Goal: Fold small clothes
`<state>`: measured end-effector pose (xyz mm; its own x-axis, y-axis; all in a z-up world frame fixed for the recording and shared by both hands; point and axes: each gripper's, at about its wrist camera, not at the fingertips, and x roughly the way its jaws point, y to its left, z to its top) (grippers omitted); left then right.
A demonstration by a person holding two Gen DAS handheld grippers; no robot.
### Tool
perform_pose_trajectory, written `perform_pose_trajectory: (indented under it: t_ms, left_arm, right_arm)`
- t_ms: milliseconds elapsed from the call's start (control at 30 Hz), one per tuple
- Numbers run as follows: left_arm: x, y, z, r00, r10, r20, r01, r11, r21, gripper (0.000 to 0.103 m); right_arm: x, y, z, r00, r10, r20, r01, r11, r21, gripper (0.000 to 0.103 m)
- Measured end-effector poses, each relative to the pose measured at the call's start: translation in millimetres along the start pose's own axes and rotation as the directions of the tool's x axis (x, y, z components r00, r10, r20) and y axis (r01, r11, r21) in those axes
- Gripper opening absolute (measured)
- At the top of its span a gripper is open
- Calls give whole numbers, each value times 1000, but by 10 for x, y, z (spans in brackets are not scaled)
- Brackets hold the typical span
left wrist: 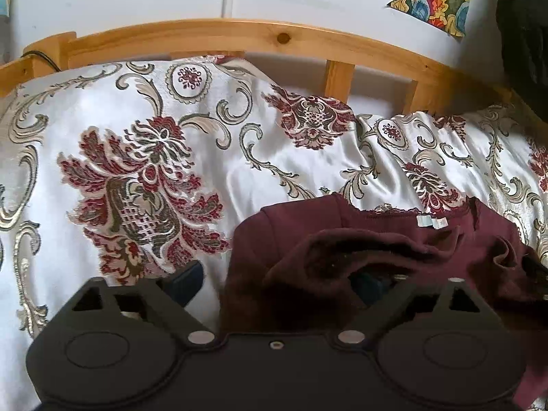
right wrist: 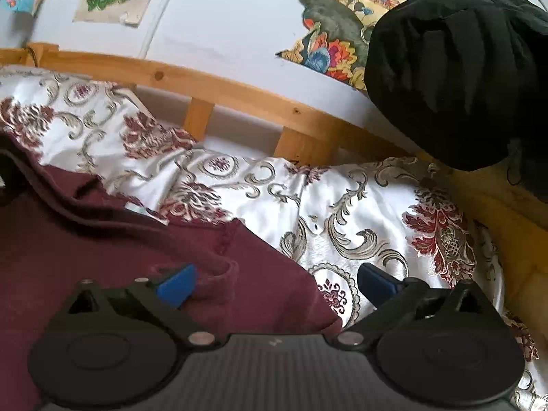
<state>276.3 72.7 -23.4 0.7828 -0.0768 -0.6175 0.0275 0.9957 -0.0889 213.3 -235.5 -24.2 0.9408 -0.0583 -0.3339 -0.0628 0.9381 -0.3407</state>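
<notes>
A maroon garment (left wrist: 394,239) lies on a patterned bedspread (left wrist: 137,157), with a white label showing at its neckline. My left gripper (left wrist: 277,282) is open at the garment's left edge. Its left pad rests over the bedspread, and its right pad (left wrist: 371,282) is half hidden under a raised fold of the cloth. In the right wrist view the same garment (right wrist: 102,239) fills the lower left. My right gripper (right wrist: 277,286) stands open over its right edge, with the left pad (right wrist: 178,286) above the cloth and the right pad above the bedspread (right wrist: 342,212). Neither gripper presses on the cloth.
A wooden bed rail (left wrist: 239,34) runs along the far side of the bed against a white wall with coloured pictures (right wrist: 328,34). A black bundle of cloth (right wrist: 455,68) hangs at the right. A yellow-brown surface (right wrist: 507,226) lies beyond the bedspread on the right.
</notes>
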Motion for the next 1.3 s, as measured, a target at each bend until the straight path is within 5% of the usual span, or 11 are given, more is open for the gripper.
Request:
perform_pose_trajectory:
  t_ms: [133,300,433,600,767,900,1067,1300]
  left_arm:
    - [27,-9,-21,999,41,-20,-40,999,26,97]
    - [38,97,-14,992,122,-17,-122,992,-21,99]
    - [-2,262,13,989,145,-8,-145,982,-123,101]
    - [34,303,9,990,136,-41,-141,978,-155,101]
    - [77,216,-9,989,137,-54,-141,985,-99,101]
    - [58,232,-11,990,136,-45,-140,984,-114,101]
    - [55,229,-17,997,76,9,-75,988,-137,102]
    - [337,161,-95,985,142,-94,-147,988,-44,102]
  right_arm:
    - [-138,20,14,995,93,-22,-94,995,-24,103]
    - [-87,263,-77,972,187,-144,-206,970,-130,103]
    - [57,365,-126,981,102,-168,-133,973,-188,102]
    - [133,235,-165,986,-109,-128,83,978,-194,102]
    - [189,-147,-209,948,-284,-145,278,959,-57,103]
    - [218,-506,-313,924,-314,-220,346,930,122,103]
    - [88,-544,-283,957,-258,-132,281,938,204,103]
    - [89,-212,-216,987,-150,-65,154,987,51,103]
